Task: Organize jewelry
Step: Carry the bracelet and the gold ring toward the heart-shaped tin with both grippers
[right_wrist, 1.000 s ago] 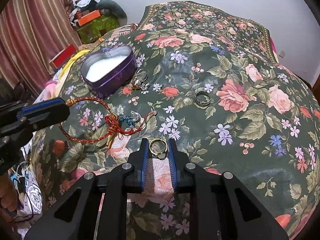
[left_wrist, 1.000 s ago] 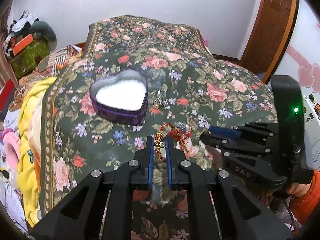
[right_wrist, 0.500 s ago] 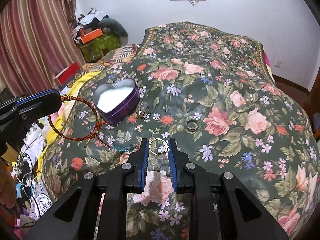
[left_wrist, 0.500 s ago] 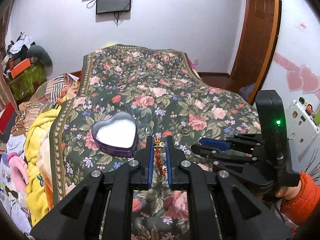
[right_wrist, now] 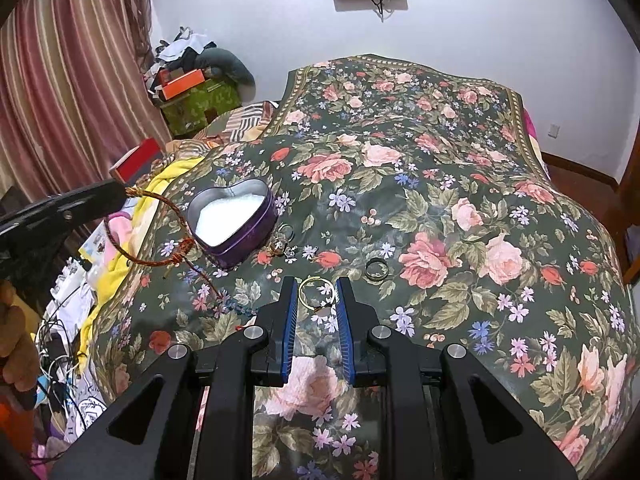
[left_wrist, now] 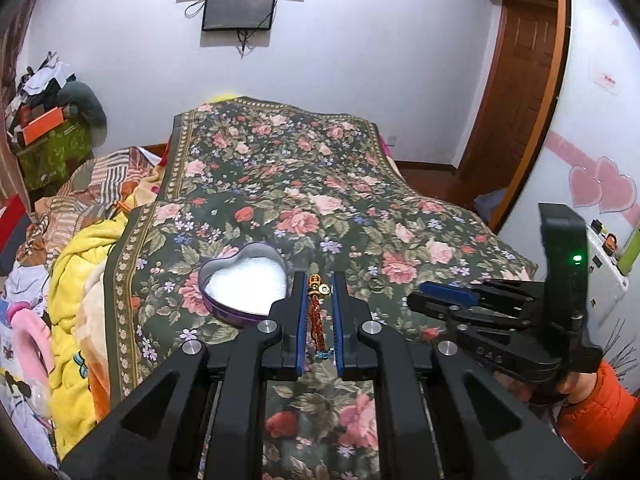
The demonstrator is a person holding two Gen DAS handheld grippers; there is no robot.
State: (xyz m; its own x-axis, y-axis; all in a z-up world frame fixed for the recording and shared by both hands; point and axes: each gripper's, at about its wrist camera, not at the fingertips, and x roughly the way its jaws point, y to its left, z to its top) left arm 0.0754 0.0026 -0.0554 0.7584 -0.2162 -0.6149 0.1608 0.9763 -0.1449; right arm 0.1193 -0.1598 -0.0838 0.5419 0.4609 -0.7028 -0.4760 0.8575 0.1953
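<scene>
Both grippers lifted higher off bed, left jaws pinching red bracelet (left_wrist: pixel 315 312), right jaws pinching gold ring (right_wrist: pixel 316 292).

Soft, even indoor light fills both views, and the white back wall (left_wrist: pixel 360 60) reads bright without harsh shadows. Fisheye distortion bows the brown wooden door frame (left_wrist: pixel 532 120) and the striped pink curtain (right_wrist: pixel 60 80). Dark vignetting rounds every corner. Focus stays fairly sharp, slightly softer toward the rims.

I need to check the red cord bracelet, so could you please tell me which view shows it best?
The right wrist view: the red cord bracelet hangs as a full loop from the left gripper. The left wrist view shows only a bunched strand and gold bead.
</scene>
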